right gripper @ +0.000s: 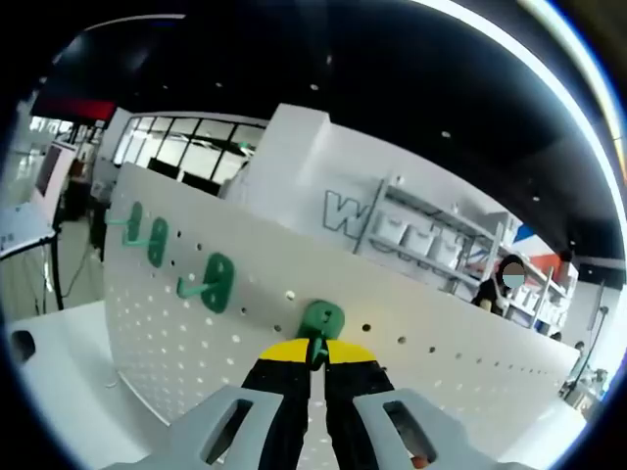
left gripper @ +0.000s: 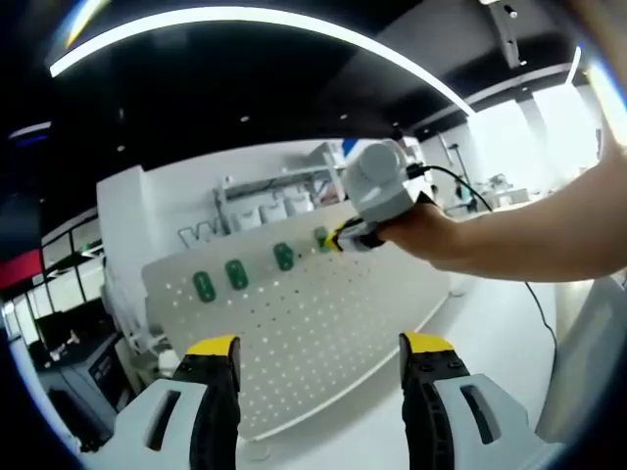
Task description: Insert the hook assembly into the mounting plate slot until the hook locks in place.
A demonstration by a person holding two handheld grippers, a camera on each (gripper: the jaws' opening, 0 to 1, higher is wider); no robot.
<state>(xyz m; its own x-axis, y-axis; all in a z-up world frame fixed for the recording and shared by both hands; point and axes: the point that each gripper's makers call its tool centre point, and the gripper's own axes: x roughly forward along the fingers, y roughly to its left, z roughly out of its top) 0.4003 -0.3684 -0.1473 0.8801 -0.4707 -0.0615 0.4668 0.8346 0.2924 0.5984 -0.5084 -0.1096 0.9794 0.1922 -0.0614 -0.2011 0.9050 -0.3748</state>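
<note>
A white pegboard mounting plate (left gripper: 323, 313) stands tilted on a white table, with three green hooks (left gripper: 236, 274) mounted along its upper rows. A fourth green hook (left gripper: 320, 237) sits at the board, with my right gripper (left gripper: 339, 240) against it, held by a person's hand. In the right gripper view that gripper (right gripper: 315, 354) is shut on this green hook (right gripper: 320, 319), whose base plate lies against the pegboard (right gripper: 176, 343). The other hooks (right gripper: 216, 282) line up to its left. My left gripper (left gripper: 320, 348) hangs open in front of the board's lower part, holding nothing.
The person's forearm (left gripper: 529, 240) reaches in from the right, with a black cable (left gripper: 460, 181) trailing from the right gripper. The white table (left gripper: 470, 333) extends to the right of the board. Shelving (right gripper: 431, 235) and a person (right gripper: 505, 284) stand behind it.
</note>
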